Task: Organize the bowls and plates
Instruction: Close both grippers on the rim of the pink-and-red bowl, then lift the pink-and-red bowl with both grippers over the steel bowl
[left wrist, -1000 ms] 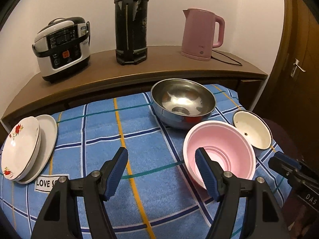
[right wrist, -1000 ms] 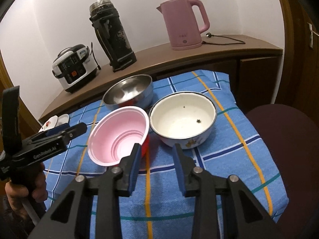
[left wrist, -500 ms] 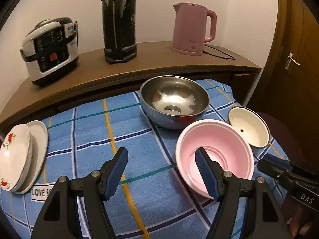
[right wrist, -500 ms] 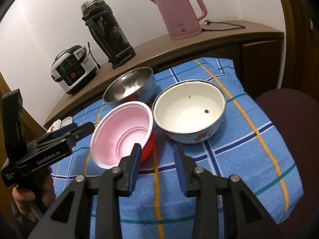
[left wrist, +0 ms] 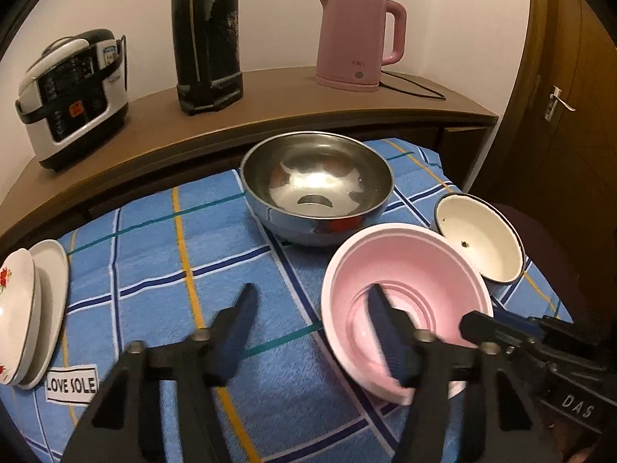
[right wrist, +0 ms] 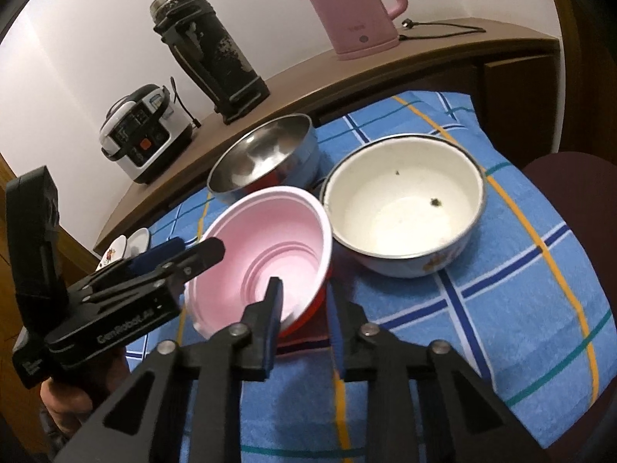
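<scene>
Both grippers have closed in on the tilted pink bowl.

A: Open cloth left of pink bowl, free up to stacked plates at left edge.
B: Right side crowded: steel bowl behind, white enamel bowl just beside pink rim. Shelf with kettle, flask, cooker blocked the back.
</scene>
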The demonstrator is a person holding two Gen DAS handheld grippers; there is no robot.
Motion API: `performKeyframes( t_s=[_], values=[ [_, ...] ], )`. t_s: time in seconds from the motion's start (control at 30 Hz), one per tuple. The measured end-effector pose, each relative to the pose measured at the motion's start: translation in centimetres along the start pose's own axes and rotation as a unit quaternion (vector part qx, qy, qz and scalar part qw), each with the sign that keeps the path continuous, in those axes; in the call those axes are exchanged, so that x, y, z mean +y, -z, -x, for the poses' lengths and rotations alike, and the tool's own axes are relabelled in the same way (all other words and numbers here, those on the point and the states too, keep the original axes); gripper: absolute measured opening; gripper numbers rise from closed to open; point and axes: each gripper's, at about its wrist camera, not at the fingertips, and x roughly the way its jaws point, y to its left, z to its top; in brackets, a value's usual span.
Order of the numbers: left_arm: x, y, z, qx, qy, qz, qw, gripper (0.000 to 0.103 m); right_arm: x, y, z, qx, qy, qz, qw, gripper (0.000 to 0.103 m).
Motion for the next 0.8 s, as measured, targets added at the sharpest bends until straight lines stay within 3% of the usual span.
performKeyframes(
  t_s=[0.03, 0.1, 0.17, 0.33, 0.47, 0.63, 0.8],
  values=[
    [0.1, -0.1, -0.3, 0.004, 0.005, 0.005, 1.0, 0.047, 0.0, 0.0, -0.1, -0.001, 0.0, 0.0, 1.0, 0.019],
    [0.3, -0.1, -0.8, 0.011, 0.015, 0.016, 0.9997, 0.026, 0.1, -0.2, -0.3, 0.0, 0.001, -0.002, 1.0, 0.017],
    [0.4, 0.1, -1.2, 0.019, 0.027, 0.027, 0.9991, 0.023, 0.2, -0.2, -0.5, 0.003, -0.001, -0.002, 1.0, 0.014],
    [0.6, 0.6, -0.8, 0.015, 0.026, 0.029, 0.9991, 0.018, 1.0, -0.3, -0.6, 0.004, 0.016, 0.019, 1.0, 0.012],
    [1.0, 0.2, 0.8, -0.001, 0.024, 0.034, 0.9991, 0.016, 1.9, -0.8, 0.1, 0.0, 0.006, 0.03, 1.0, 0.011],
    [1.3, -2.0, 3.2, -0.042, 0.013, 0.027, 0.9987, 0.016, 3.6, -3.4, 1.1, -0.026, -0.002, 0.051, 0.998, 0.011],
    [1.8, -4.8, 3.2, -0.065, -0.001, 0.026, 0.9976, 0.016, 4.4, -6.7, 0.4, -0.043, 0.002, 0.06, 0.997, 0.011]
  ],
)
